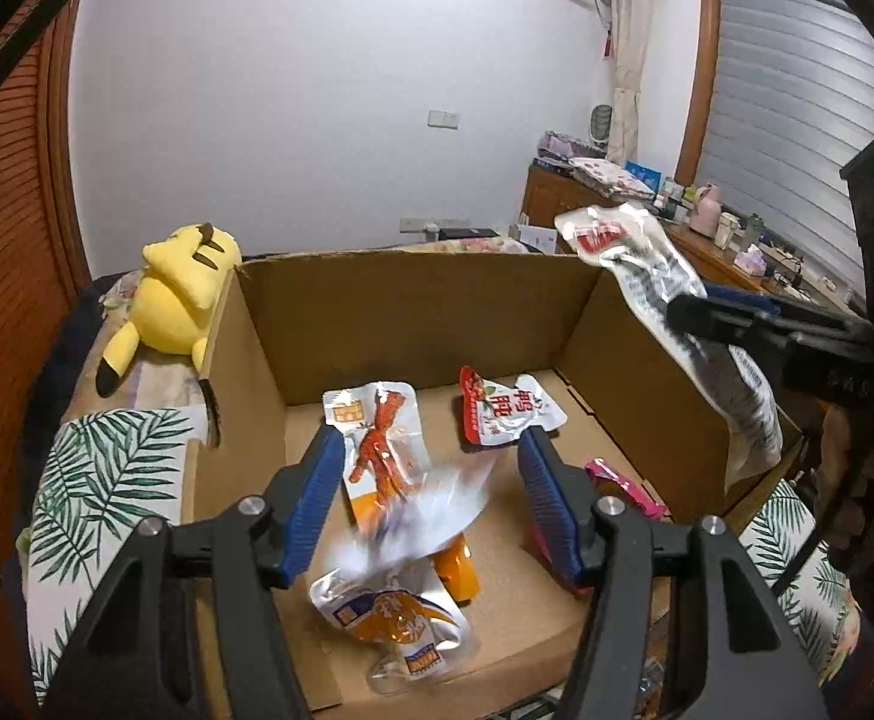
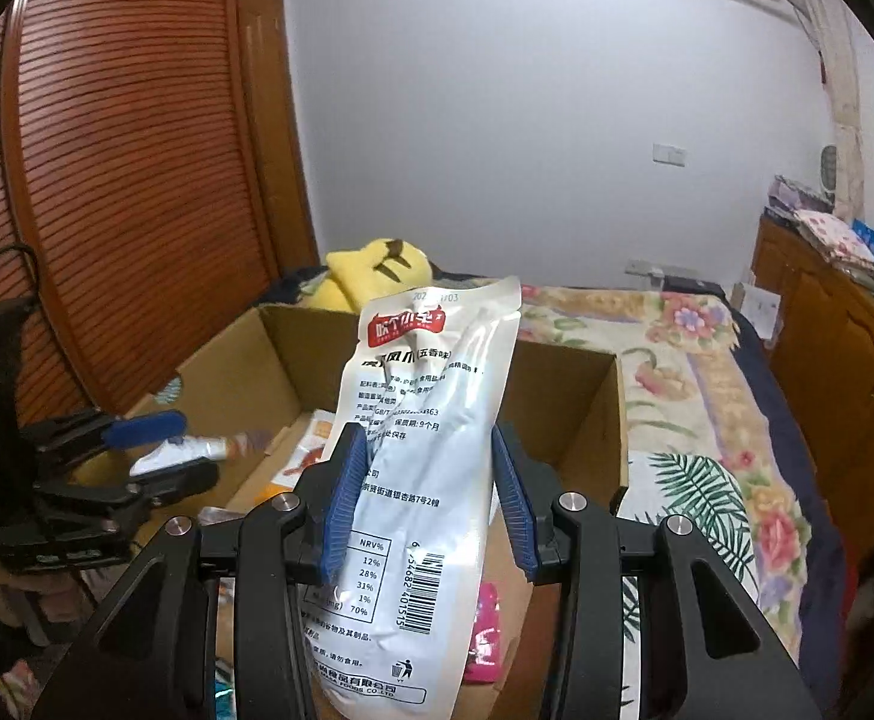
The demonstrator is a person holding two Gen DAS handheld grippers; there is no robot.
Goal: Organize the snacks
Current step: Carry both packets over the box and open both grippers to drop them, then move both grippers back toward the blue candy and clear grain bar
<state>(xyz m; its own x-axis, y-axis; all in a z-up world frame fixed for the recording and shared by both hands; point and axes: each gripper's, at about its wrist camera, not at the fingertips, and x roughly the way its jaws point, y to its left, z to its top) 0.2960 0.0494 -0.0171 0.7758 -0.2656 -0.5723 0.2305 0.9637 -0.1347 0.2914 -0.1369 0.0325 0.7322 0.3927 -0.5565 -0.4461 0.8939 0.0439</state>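
An open cardboard box (image 1: 413, 264) sits on the bed. On its floor lie a clear packet with an orange claw (image 1: 377, 438), a red and white packet (image 1: 508, 414), a pink packet (image 1: 622, 486) and an orange and silver packet (image 1: 395, 618). My left gripper (image 1: 431, 444) hangs open over the box. A blurred silvery packet (image 1: 425, 516) is loose between its fingers, and the pads do not press on it. My right gripper (image 2: 426, 438) is shut on a tall white packet (image 2: 431, 360) held upright above the box's right side, also seen in the left wrist view (image 1: 634, 252).
A yellow plush toy (image 1: 179, 282) lies against the box's far left wall. The flowered bedcover (image 2: 694, 372) stretches right of the box, with leaf-print cloth (image 1: 95, 480) at its near corners. A cluttered wooden cabinet (image 1: 706, 240) stands at the right, a slatted wardrobe door (image 2: 125, 210) at the left.
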